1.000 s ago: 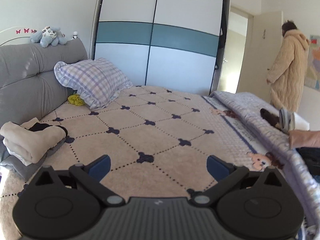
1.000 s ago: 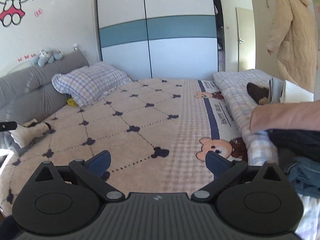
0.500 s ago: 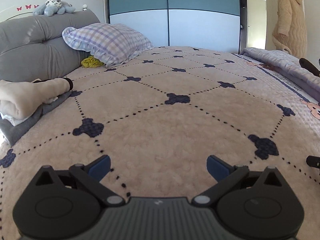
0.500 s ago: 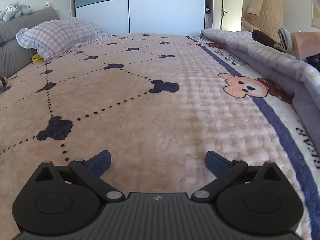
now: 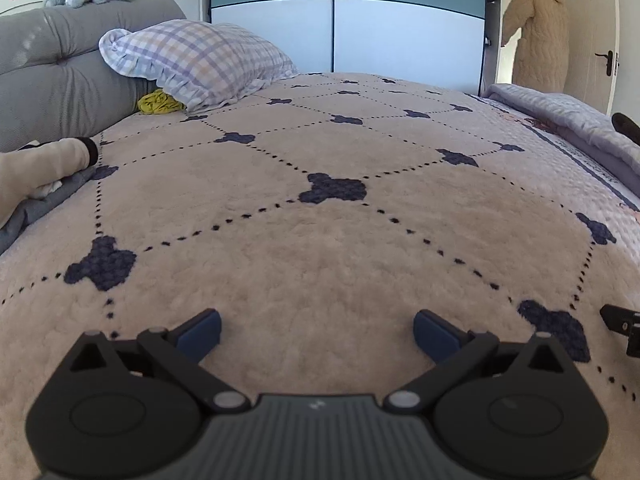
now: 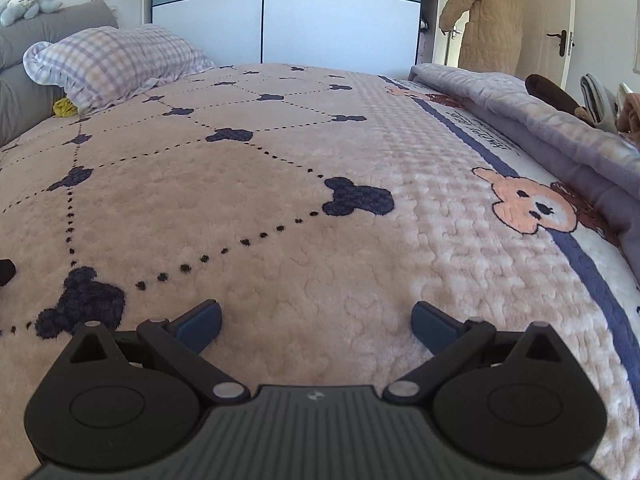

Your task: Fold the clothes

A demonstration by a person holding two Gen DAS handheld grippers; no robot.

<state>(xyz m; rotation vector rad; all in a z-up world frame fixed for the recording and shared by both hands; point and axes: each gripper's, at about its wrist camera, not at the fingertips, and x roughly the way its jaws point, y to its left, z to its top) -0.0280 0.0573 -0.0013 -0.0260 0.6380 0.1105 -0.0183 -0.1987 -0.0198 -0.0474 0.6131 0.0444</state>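
Note:
My left gripper (image 5: 316,330) is open and empty, low over the beige fleece bedspread (image 5: 320,248). My right gripper (image 6: 316,326) is open and empty too, just above the same bedspread (image 6: 280,240). A stack of folded clothes (image 5: 36,168), beige on grey, lies at the far left near the headboard. More clothes (image 6: 600,100), brown, grey and white, lie on the folded lilac quilt (image 6: 540,120) at the right. The tip of the right gripper (image 5: 620,320) shows at the right edge of the left wrist view.
A checked pillow (image 5: 192,60) leans on the grey headboard (image 5: 60,72), with a yellow cloth (image 5: 158,104) beside it. A wardrobe (image 5: 360,20) stands behind the bed. A person in a beige coat (image 5: 538,28) stands by the door at the far right.
Both grippers have dropped from high above the bed to just over the bedspread and stay open. The clothes pile at the right has slid toward the frame edge.

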